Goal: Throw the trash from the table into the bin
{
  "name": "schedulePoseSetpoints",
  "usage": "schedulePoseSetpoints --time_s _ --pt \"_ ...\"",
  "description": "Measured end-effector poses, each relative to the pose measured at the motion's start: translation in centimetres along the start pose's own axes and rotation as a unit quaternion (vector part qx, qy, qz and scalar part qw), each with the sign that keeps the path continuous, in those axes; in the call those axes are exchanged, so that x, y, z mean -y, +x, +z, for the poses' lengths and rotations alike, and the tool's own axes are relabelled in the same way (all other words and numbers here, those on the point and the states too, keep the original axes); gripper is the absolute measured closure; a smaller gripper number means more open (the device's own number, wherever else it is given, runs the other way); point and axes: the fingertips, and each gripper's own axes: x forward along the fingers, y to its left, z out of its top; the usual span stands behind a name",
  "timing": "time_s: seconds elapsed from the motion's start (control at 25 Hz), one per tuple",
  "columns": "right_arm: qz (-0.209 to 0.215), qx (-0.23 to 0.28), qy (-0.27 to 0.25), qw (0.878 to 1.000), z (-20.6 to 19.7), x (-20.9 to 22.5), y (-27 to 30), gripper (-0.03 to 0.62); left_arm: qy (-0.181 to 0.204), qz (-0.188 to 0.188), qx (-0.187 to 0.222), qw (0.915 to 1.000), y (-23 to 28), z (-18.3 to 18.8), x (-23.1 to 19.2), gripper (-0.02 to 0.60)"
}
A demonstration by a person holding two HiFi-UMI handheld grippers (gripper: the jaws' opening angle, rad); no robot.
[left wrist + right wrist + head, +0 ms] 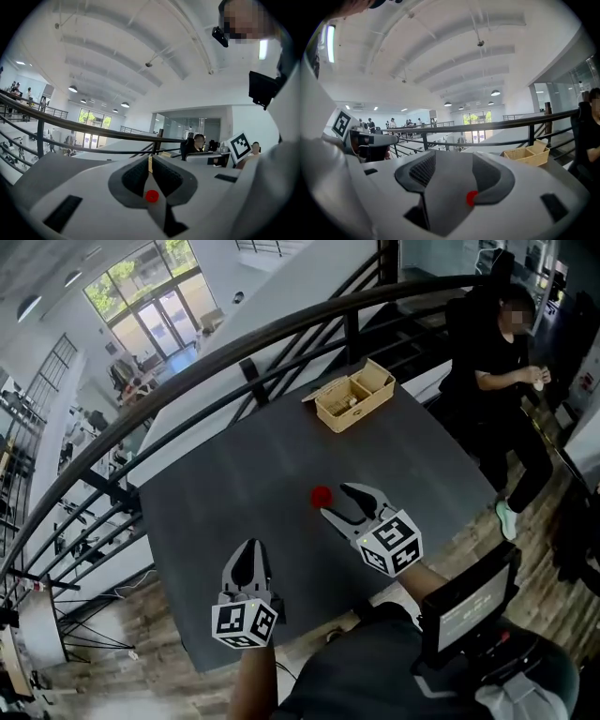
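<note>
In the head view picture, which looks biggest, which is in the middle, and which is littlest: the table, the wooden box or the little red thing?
1. table
2. wooden box
3. red thing
No two look alike in size.

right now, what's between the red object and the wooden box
Only bare tabletop, seen in the head view, separates the red object from the wooden box.

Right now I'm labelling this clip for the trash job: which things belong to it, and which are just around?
Job: red scrap on the table; wooden bin; right gripper, fingers apart; left gripper, fingers together.
Just around: railing; person beside the table.
</note>
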Motion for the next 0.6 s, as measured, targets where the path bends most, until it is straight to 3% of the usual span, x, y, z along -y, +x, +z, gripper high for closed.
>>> schedulePoseSetpoints --time_s 0.2,0.36,0.6 --pt "0.017 -0.034 0.007 0.999 -2.7 2.4 4.1 0.345 -0.009 0.018 -0.033 0.9992 3.7 -2.7 -2.1 0.551" --pt "0.021 -0.059 0.011 0.998 -4.9 3.8 6.6 0.335 -0.017 0.036 -0.057 0.9976 5.8 -5.4 -3.9 0.482" --pt "0.033 -0.106 0.017 0.994 -9.6 5.5 9.7 0.303 -0.036 0.059 -0.084 0.9941 8.0 -9.6 -5.8 0.472"
